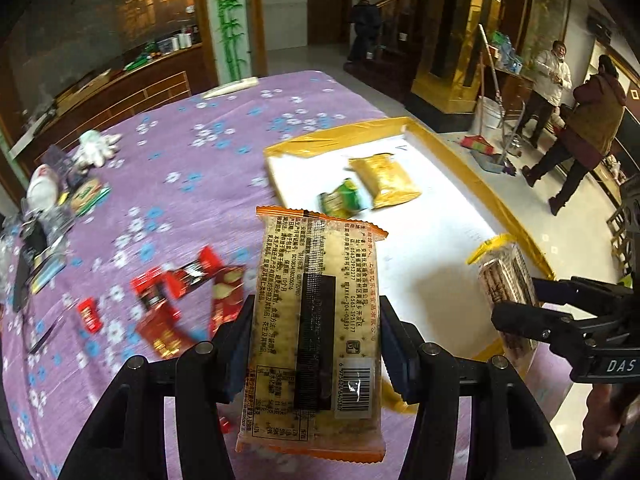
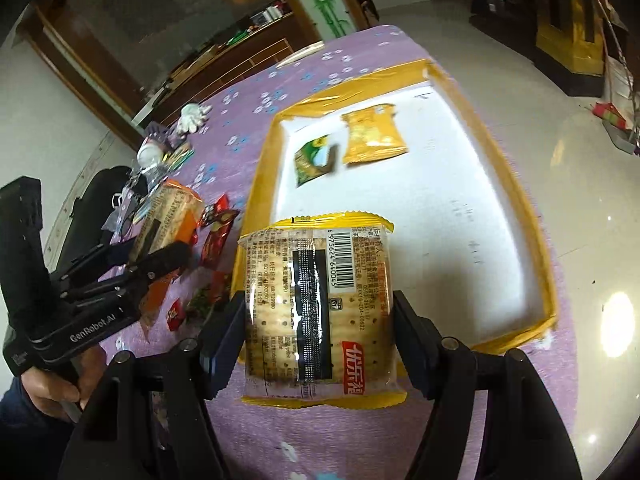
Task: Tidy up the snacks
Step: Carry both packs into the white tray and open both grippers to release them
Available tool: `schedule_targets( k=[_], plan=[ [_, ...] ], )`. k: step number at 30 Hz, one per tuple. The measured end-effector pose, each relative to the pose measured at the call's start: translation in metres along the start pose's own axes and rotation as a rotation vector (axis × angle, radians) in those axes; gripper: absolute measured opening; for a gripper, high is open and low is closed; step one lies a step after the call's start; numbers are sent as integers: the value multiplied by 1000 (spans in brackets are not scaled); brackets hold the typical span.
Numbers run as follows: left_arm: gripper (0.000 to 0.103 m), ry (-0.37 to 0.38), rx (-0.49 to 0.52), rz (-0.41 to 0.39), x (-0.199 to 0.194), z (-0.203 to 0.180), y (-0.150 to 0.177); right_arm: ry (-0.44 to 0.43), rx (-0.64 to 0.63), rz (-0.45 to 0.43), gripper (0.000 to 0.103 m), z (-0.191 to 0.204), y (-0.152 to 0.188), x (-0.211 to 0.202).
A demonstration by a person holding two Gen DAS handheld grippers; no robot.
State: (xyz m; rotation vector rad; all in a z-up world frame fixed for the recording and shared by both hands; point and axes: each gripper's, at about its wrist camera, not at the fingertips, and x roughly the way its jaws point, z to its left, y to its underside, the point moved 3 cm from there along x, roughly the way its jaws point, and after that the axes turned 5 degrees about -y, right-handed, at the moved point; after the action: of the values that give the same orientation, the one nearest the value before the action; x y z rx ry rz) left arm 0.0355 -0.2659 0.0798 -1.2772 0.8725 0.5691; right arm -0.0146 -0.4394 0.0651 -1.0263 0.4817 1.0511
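Left tongs clamped on orange-edged cracker pack, held above the counter near the tray's left rim. Right tongs clamped on yellow-edged cracker pack over the tray's near-left corner. Tray floor mostly bare; yellow packet and green packet lie at its far end. Only the left view shows people standing beyond the counter's right edge.

An orange-edged cracker pack and a yellow-edged cracker pack are held above the surface; red snacks lie scattered.
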Motion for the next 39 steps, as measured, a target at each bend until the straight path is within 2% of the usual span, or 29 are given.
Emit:
schedule_targets(
  k=[7,13,18,26,34,36,38,39],
  plan=[
    [59,38,-2,40,31,-26,-18,40,-2,-20,68,-18,-33,-2],
    [59,56,8,108,63,-47,-17,58,76,51,68,-44,-58,33],
    [58,37,47,124,80,-56,-19,75,88,101,68,-54,-72,61],
    [58,45,60,105,92,-60,-25,131,47,111,68,-53,-90,87],
    [59,66,91,96,95,-67,-22,151,35,107,69,-52,-91,89],
    [61,74,92,95,95,-68,-23,145,42,103,68,-52,-91,86],
    [69,89,87,96,95,-69,-23,135,48,97,69,-52,-90,81],
    [70,99,84,95,94,-69,-23,134,51,92,69,-52,-90,79]
  ],
)
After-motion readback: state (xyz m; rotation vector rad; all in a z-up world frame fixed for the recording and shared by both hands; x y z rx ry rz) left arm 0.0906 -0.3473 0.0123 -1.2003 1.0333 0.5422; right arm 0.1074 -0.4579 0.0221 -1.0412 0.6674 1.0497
